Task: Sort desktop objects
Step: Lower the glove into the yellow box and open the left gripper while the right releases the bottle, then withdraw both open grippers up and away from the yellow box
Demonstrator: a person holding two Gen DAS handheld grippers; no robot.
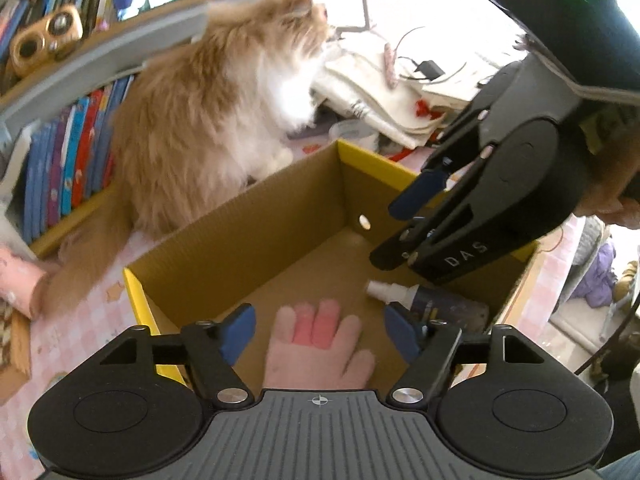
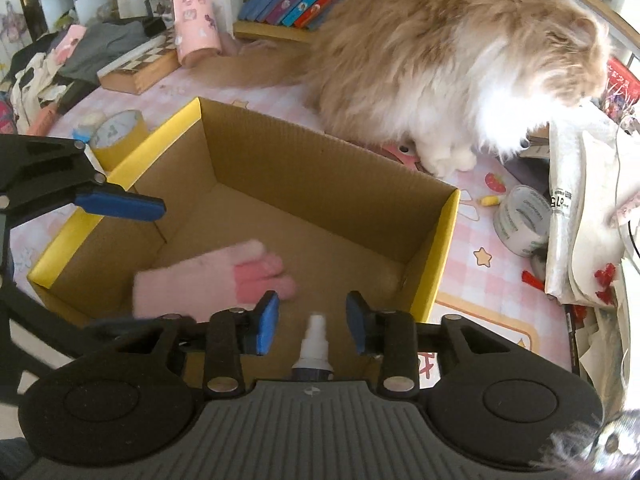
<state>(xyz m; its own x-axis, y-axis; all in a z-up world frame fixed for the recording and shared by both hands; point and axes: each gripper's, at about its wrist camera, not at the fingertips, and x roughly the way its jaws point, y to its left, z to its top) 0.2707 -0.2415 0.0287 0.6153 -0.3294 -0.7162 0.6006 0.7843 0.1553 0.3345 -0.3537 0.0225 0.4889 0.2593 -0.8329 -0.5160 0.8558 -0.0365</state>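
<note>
An open cardboard box (image 1: pixel 280 208) with yellow outer sides stands on the pink desk; it also shows in the right wrist view (image 2: pixel 320 168). A pink glove (image 1: pixel 320 344) lies on its floor, below my open, empty left gripper (image 1: pixel 320 332). A small spray bottle (image 1: pixel 424 300) with a white nozzle lies in the box too. In the right wrist view the bottle (image 2: pixel 314 340) lies below my open, empty right gripper (image 2: pixel 312 316), and the glove (image 2: pixel 208 284) lies to its left. The right gripper (image 1: pixel 400 228) hangs over the box's right side.
A fluffy orange-and-white cat (image 1: pixel 208 120) sits beside the box on the desk (image 2: pixel 500 240). Tape rolls (image 2: pixel 520 220) (image 2: pixel 116 132), a pink cup (image 2: pixel 196 24), a chessboard box (image 2: pixel 140 64), piled papers and bags (image 2: pixel 580 200) and shelves of books (image 1: pixel 68 160) surround the box.
</note>
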